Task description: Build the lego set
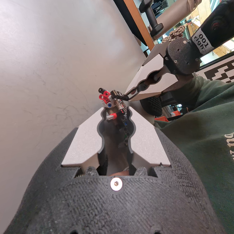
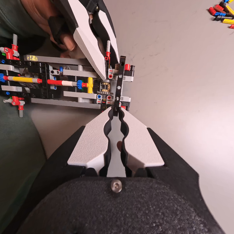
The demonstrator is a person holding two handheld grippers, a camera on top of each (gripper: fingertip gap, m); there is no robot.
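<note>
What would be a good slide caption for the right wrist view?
Right gripper pinches a black holed beam against the end of the lego chassis, which the left gripper steadies.

The right gripper (image 2: 115, 111) has its tips pinched on the near end of a black beam (image 2: 119, 86). The beam runs straight ahead from the jaws, lying across the end of the chassis (image 2: 70, 83). The chassis stretches off to the left of the jaws, with grey rails, a yellow axle, a blue gear and tan gears just left of the beam. The left gripper (image 2: 108, 63) comes in from the upper left, its tips clamped on the chassis at the beam's far end. Loose pieces (image 2: 222, 13) lie on the table (image 2: 177, 88), well apart, far ahead to the right.
</note>
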